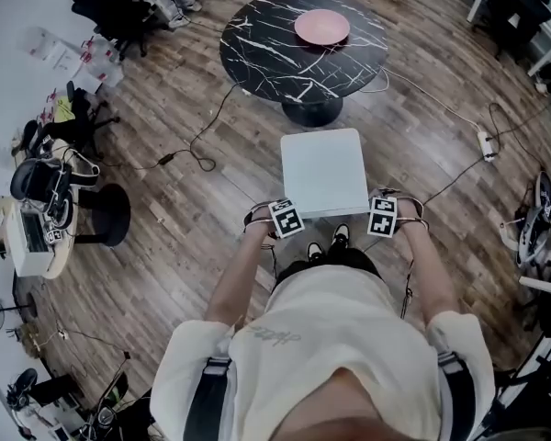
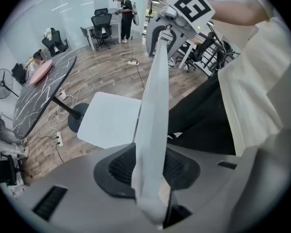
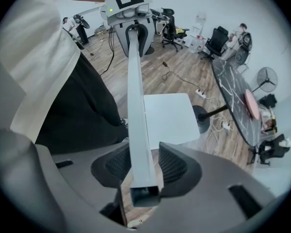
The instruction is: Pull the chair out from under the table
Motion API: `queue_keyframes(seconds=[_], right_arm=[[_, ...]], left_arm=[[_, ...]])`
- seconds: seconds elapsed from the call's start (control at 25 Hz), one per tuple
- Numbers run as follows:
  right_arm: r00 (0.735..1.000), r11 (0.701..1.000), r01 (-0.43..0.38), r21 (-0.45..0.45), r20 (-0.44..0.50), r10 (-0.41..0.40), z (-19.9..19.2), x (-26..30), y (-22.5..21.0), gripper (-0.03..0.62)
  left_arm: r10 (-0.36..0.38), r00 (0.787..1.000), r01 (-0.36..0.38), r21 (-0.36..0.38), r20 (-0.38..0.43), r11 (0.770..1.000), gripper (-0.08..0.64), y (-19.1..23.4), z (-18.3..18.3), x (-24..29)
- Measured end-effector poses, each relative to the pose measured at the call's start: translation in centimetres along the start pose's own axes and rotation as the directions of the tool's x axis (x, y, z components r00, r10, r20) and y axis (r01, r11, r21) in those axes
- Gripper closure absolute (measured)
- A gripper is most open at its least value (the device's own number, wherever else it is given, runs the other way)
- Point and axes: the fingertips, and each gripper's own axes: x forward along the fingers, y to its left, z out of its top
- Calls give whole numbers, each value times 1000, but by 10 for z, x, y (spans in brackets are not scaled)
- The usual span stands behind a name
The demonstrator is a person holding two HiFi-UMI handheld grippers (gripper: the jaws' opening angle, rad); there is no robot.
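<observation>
A white chair stands on the wood floor, its square seat clear of the round black marble table behind it. My left gripper and right gripper sit over the two ends of the chair's back rail. In the left gripper view the pale rail runs between the jaws of the left gripper, leaning on one pad without a firm squeeze. The right gripper straddles the rail with floor showing beside it. Both grippers are open.
A pink plate lies on the table. Cables and a power strip trail over the floor to the right. A black stool and a cluttered desk stand at the left. My shoes are just behind the chair.
</observation>
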Motion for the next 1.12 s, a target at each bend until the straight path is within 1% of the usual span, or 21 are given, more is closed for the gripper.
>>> queue_keyframes(seconds=[0.08,0.12,0.2,0.28,0.4,0.52,0.6,0.64,0.76,0.84,0.92,1.04,1.12], right_arm=[[999,998,33,62,27,-35,-1,-11,1,436],[998,994,46,95,42,-50,-1,-18,1,422],[994,987,73,140,69,-84,1,-32,-2,430],[988,980,99,171,97,-116,2,-44,-6,441],[975,966,108,235,165,-150,1,-62,-5,454],[949,945,93,314,258,-180,5,-78,-8,466],[921,924,95,370,321,-223,11,-89,-13,481],[902,909,102,405,348,-257,13,-96,-17,486],[830,849,102,518,427,-360,17,-116,-33,489],[780,813,61,579,481,-401,19,-129,-40,507],[734,785,6,620,530,-424,22,-142,-47,536],[666,752,-44,658,580,-469,26,-164,-63,576],[628,738,-48,673,595,-501,26,-180,-73,585]], left_arm=[[22,998,-20,-28,51,999,423,-1,2,-9],[33,997,-30,-40,77,999,415,-1,2,-13],[60,992,-54,-53,112,997,408,2,2,-21],[88,989,-81,-59,122,995,400,6,2,-27],[116,987,-111,-49,114,993,396,5,3,-36],[162,981,-158,-44,109,987,388,7,4,-55],[213,968,-206,-68,131,976,388,11,8,-74],[239,960,-228,-88,147,970,388,14,12,-84],[318,926,-292,-146,204,945,390,22,25,-113],[369,897,-328,-193,244,925,391,27,34,-128],[415,863,-343,-267,290,901,412,34,43,-140],[489,797,-341,-403,354,849,488,45,52,-158],[539,746,-347,-463,391,816,511,50,59,-172]])
